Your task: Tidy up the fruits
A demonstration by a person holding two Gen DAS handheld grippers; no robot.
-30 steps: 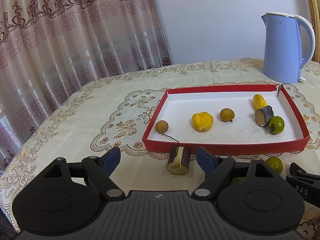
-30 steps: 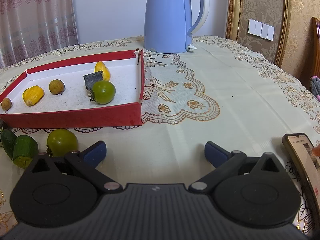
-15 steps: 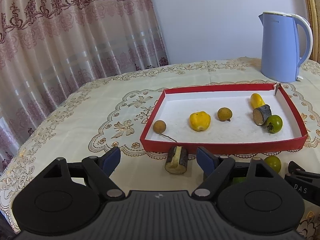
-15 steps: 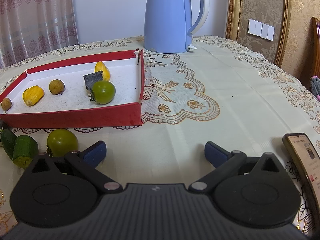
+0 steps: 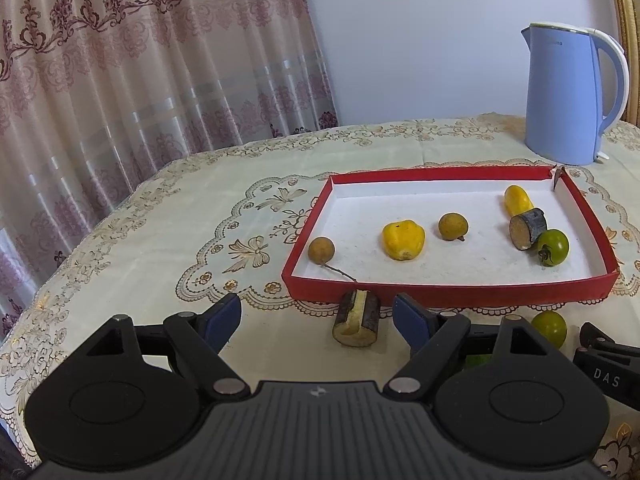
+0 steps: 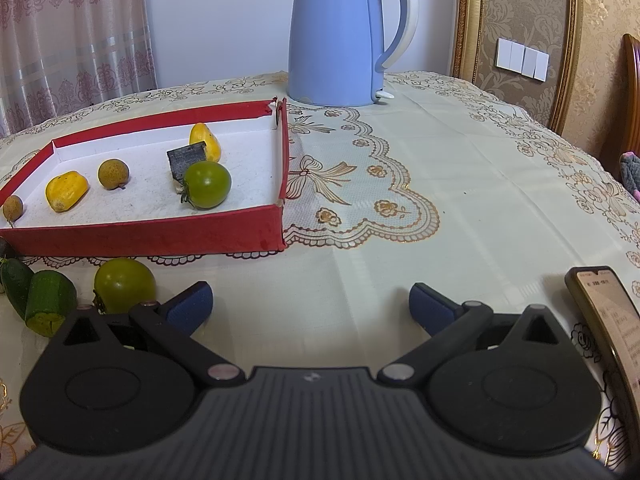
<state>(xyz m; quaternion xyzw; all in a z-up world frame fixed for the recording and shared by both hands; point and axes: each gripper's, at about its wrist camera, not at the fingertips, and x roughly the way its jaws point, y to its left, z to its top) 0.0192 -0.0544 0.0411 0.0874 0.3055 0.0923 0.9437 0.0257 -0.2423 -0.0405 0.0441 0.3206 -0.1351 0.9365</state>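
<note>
Hovering over desk (image 6: pixel 460 168), left tool (image 5: pixel 318 316) wide, nothing gripped; dark cut fruit piece (image 5: pixel 357 318) on cloth between its fingers, nearer right one, untouched. Red tray (image 5: pixel 440 291) just ahead, holding two brown longans, two yellow fruits, dark chunk, green tomato (image 5: pixel 553 247). Right tool (image 6: pixel 310 306) wide, empty, bare cloth between fingers. Loose green tomato (image 6: pixel 124 284) just beyond its left finger; cucumber pieces (image 6: pixel 40 300) further left. Blue kettle (image 6: pixel 340 36) far ahead; phone (image 6: pixel 608 312) to right.
</note>
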